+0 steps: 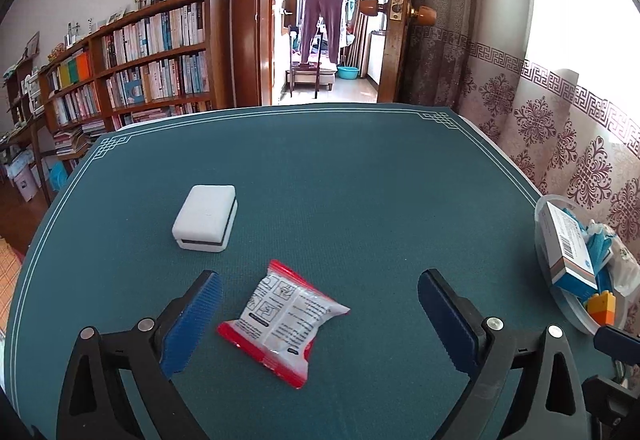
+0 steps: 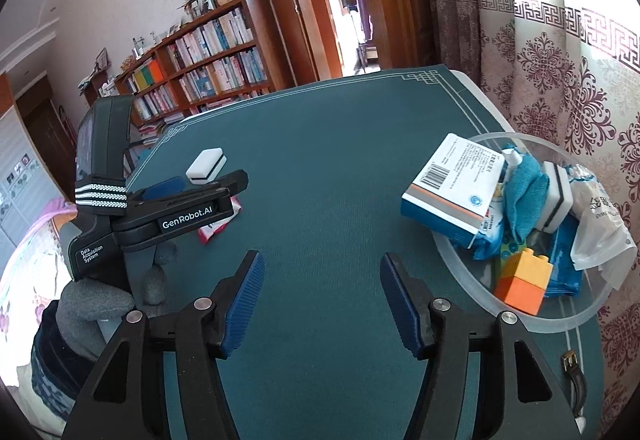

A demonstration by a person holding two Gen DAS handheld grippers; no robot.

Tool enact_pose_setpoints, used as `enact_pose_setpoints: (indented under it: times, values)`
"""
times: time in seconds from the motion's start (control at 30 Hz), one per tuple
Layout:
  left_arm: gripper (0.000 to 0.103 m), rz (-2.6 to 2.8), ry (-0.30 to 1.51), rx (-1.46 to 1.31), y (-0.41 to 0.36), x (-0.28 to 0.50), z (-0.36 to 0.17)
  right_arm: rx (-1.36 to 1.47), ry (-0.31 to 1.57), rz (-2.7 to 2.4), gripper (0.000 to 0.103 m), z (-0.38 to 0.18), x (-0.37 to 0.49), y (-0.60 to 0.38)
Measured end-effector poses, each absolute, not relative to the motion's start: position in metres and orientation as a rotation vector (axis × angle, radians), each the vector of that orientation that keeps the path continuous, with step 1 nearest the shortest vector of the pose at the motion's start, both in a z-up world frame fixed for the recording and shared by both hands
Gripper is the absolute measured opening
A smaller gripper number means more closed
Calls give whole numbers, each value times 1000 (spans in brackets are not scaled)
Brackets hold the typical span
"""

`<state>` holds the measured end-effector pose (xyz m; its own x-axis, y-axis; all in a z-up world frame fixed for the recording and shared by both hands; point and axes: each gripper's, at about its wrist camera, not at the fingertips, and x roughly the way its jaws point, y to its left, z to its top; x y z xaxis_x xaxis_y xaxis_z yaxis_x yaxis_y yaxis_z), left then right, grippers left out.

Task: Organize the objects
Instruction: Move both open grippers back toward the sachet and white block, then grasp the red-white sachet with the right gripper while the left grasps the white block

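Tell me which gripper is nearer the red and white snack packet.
Left. The left gripper hangs open right over the snack packet, which lies between its fingers. The right gripper is off to the side by the clear bowl, over bare mat.

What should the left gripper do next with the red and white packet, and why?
Probably ease the left gripper down and close on the red and white packet. Its jaws stand wide with the packet lying loose on the green mat between them, while the clear bowl already holds other items.
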<state>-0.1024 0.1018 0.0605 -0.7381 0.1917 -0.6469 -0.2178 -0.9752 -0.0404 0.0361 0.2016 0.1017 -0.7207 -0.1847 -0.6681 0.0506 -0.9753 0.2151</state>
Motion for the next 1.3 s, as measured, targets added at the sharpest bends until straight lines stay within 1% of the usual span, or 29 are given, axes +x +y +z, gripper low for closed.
enact_pose_setpoints:
  times: [0.13,0.37,0.53,0.7,0.83,0.97,1.2,1.3]
  values:
    - [100,2793,64,-1011,76,-103,59,1149,-238,-2723,63,89,22,177]
    - [101,2859,-15,-1037,33,-106,57,1167,-225,-2629,63,71,-7,140]
    - [101,2915,-96,-1055,3,-108,58,1213,-346,-2523,66,57,-30,122]
    - [101,2984,-175,-1091,-23,-111,57,1236,-414,-2472,67,47,-54,104]
    - [101,3005,-251,-1127,-38,-113,53,1255,-465,-2464,70,42,-76,95]
    - [101,3021,-292,-1137,-48,-113,51,1277,-473,-2480,70,36,-95,85]
    - [101,3031,-328,-1169,-55,-116,45,1250,-424,-2547,70,39,-117,70]
    - [101,3029,-331,-1179,-55,-117,43,1241,-318,-2588,70,39,-121,58]
